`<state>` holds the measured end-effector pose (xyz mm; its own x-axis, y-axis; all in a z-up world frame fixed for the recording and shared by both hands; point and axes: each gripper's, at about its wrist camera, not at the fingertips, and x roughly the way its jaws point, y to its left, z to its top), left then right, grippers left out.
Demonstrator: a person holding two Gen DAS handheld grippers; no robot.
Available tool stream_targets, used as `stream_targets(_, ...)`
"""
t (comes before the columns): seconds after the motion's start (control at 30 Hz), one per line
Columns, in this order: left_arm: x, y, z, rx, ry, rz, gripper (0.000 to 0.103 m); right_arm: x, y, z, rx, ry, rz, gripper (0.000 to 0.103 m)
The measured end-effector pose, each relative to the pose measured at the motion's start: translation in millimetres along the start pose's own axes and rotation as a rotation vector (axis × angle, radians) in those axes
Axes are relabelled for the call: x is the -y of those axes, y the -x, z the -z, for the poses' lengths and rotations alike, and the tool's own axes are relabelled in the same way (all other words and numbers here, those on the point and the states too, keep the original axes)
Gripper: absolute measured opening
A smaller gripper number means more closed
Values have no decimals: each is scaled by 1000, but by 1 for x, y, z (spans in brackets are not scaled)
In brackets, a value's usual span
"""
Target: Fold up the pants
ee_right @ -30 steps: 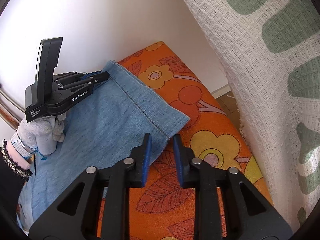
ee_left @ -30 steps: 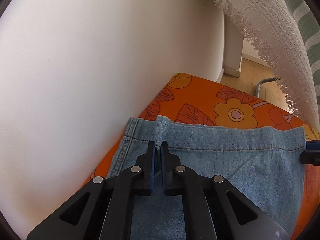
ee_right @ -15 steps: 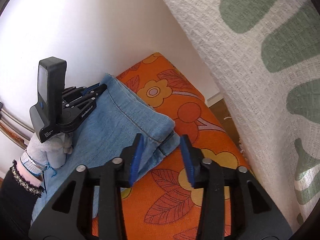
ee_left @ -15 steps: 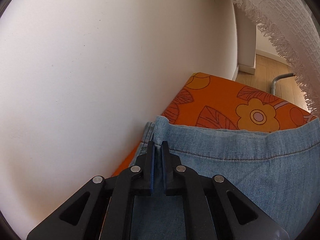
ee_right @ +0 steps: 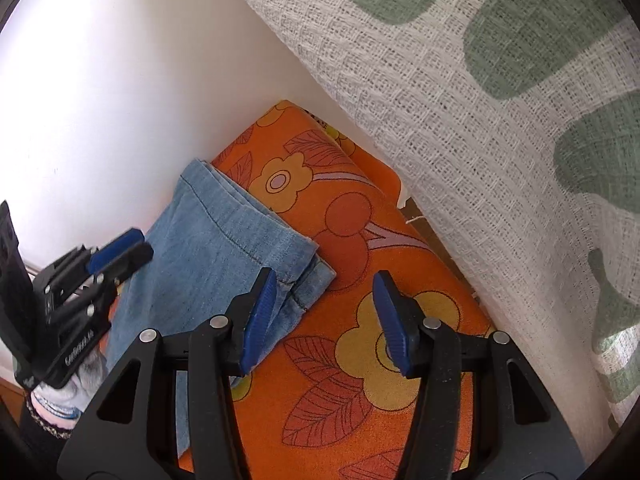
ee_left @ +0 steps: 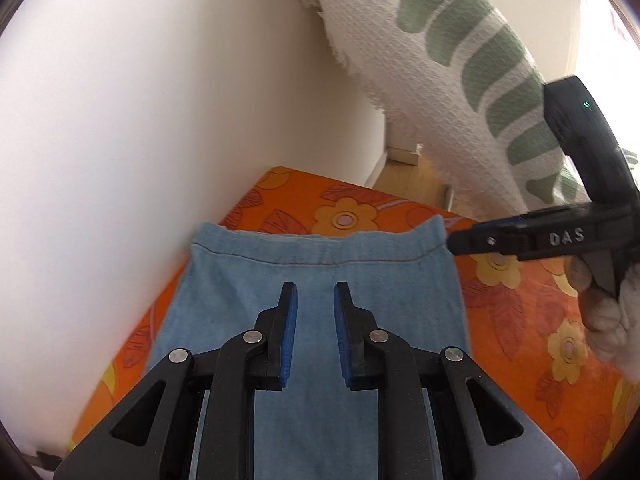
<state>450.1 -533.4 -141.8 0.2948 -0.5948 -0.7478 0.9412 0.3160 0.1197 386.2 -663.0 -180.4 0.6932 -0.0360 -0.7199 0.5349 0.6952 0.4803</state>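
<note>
Pants [ee_left: 320,280] lie folded, hems stacked, on the orange flowered cushion [ee_left: 520,312] beside the wall; left gripper [ee_left: 314,312], jaws just opening, and right gripper [ee_right: 324,312] at three o'clock, both empty; further folding may remain.

Light blue denim pants [ee_left: 320,280] lie on an orange cushion [ee_right: 360,240] printed with yellow flowers and red leaves. A white blanket [ee_right: 480,120] bears green ovals. The wall [ee_left: 160,120] is white.
</note>
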Motion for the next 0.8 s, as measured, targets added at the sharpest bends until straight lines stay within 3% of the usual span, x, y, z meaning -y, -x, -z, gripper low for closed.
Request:
stream_targets(0.1,40,-4,10,-27,-61,70,18,-1,8,-2,18,5,5,53)
stream_targets(0.17,65,-10,10,-28,-101,107,29,1,14,-5,33,-3,23,53)
stream_targets(0.2,76,-14,8,-24,-127,107,39,3,15,-6,33,-10,24,53)
stream_targets(0.27,94,-24,6,-23,-188,48,39,6,16,-8,32,-19,27,53)
stream_targets(0.37,94,-38,0,-21,-155,13,20,11,20,-8,31,-20,20,53)
stream_targets(0.4,90,-42,-2,-24,-129,17,9,14,24,-8,29,-24,7,53)
stream_targets(0.67,94,-49,9,-33,-126,113,5,13,29,-12,-2,-25,-51,52)
stream_targets(0.8,106,-48,11,-30,-171,65,5,16,18,-13,-33,-41,-32,45)
